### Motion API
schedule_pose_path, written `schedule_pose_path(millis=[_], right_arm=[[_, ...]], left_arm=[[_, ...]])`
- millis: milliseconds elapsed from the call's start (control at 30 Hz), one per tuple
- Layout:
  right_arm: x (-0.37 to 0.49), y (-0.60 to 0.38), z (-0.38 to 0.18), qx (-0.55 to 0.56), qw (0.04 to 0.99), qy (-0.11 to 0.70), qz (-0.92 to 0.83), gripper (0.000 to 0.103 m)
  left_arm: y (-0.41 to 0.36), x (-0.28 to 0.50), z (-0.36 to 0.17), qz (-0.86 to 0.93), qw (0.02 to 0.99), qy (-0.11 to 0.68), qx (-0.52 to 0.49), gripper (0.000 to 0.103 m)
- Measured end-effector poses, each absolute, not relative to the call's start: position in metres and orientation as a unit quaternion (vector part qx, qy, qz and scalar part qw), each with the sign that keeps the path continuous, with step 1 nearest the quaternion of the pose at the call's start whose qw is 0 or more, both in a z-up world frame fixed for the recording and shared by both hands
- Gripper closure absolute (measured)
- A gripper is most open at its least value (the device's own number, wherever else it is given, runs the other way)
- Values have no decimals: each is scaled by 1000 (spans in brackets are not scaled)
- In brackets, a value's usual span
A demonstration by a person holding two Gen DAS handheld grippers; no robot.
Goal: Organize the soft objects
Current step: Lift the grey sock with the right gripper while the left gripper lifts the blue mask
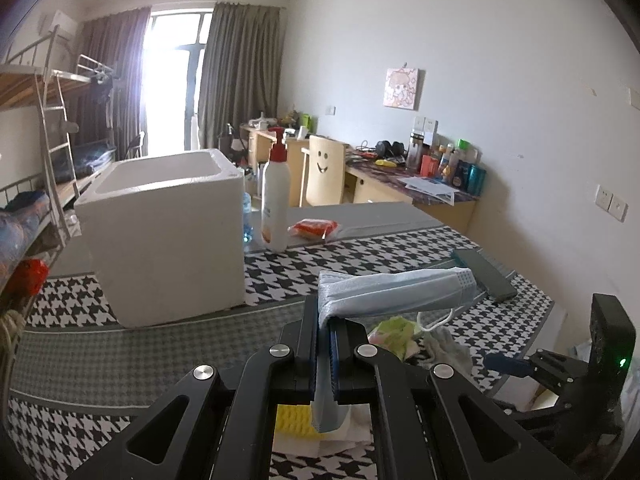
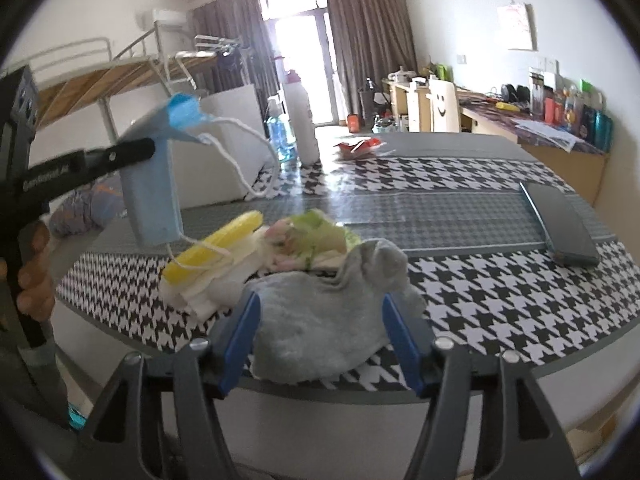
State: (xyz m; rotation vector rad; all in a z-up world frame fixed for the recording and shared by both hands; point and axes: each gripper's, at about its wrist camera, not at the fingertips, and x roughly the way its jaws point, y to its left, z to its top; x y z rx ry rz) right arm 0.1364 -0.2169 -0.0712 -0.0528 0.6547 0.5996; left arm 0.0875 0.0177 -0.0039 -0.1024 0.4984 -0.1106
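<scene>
One face mask (image 1: 394, 290) pinched off-centre in left tool (image 1: 324, 360), loose loops risking snag; right tool (image 2: 320, 344) wide around grey cloth (image 2: 320, 320).

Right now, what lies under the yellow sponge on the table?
The yellow sponge rests on a stack of white folded tissue. Whatever lies beneath that stack is covered.

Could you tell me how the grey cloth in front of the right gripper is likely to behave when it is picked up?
The grey cloth lies crumpled in soft folds, so it will probably sag and drape. It looks thin, likely light. It lies between the right gripper's open jaws beside the floral cloth, so it might drag that along.
</scene>
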Motion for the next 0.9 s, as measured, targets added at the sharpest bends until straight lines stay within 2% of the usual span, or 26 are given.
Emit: schedule_pose_path(millis=[300, 333, 367, 433, 500, 533, 900], right_arm=[[136, -209, -89, -63, 898, 335, 278, 35], [137, -211, -90, -60, 896, 339, 279, 38], [139, -211, -91, -61, 894, 345, 278, 43], [143, -213, -94, -64, 892, 353, 276, 68], [146, -215, -95, -55, 890, 361, 273, 84], [147, -218, -95, -50, 890, 361, 275, 89], [136, -228, -38, -21, 917, 291, 272, 92]], left_arm=[[17, 81, -6, -56, 966, 247, -47, 98], [18, 79, -6, -56, 967, 246, -47, 98], [18, 78, -7, -57, 966, 246, -48, 98], [18, 78, -5, -58, 966, 247, -49, 98], [18, 76, -4, -58, 966, 247, -47, 98], [19, 75, -4, -57, 967, 245, -48, 98], [32, 65, 15, -41, 973, 223, -50, 98]])
